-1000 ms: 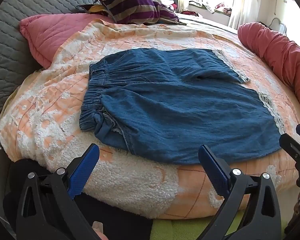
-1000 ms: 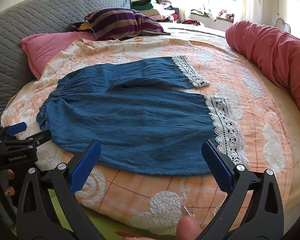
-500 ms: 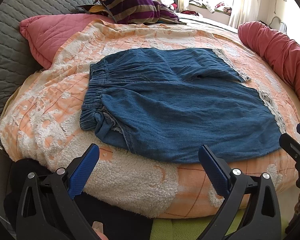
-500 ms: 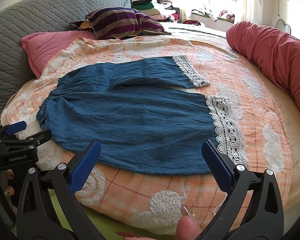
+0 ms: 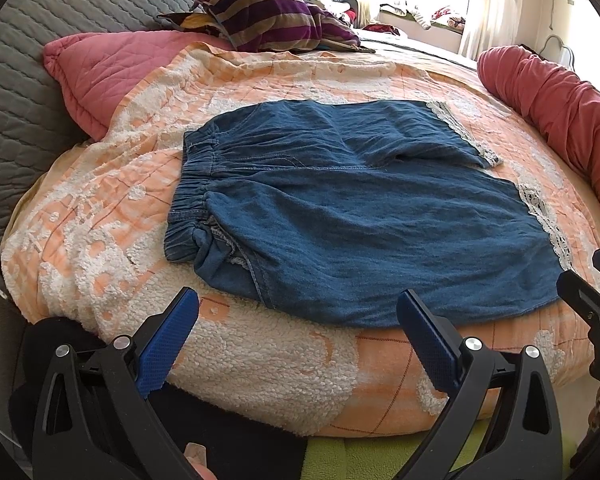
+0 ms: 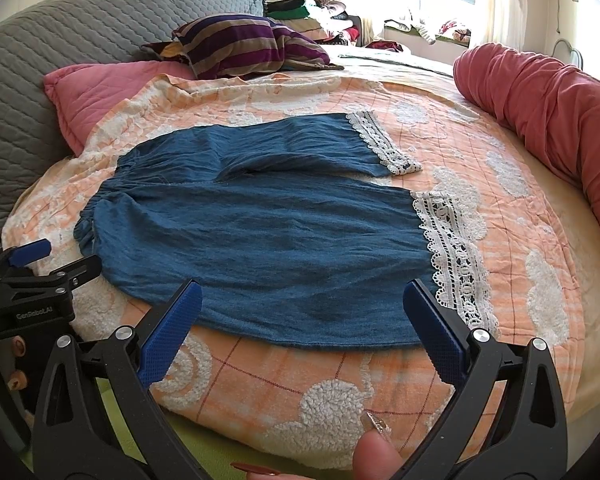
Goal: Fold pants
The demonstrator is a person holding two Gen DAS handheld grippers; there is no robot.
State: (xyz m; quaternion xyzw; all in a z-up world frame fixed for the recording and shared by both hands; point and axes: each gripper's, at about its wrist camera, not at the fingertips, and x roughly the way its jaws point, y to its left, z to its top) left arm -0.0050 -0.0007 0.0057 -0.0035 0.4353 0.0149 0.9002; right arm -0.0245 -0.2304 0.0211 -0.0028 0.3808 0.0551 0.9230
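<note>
Blue denim pants (image 5: 360,208) with white lace hems lie flat on the orange and white bedspread (image 5: 100,220), waistband to the left, legs to the right. They also show in the right wrist view (image 6: 268,236), with the lace hem (image 6: 452,256) at the right. My left gripper (image 5: 298,338) is open and empty, just short of the pants' near edge by the waist end. My right gripper (image 6: 302,326) is open and empty, at the near edge toward the hem end. Each gripper shows at the edge of the other's view.
A pink pillow (image 5: 112,68) and a grey quilted headboard (image 5: 24,92) are at the left. A striped purple cushion (image 5: 268,20) lies at the back. A red bolster (image 6: 548,104) runs along the right. A thumb (image 6: 374,456) shows at the bottom.
Both grippers have crept slightly closer to the bed's near edge. The pants have not moved. Both stay open.
</note>
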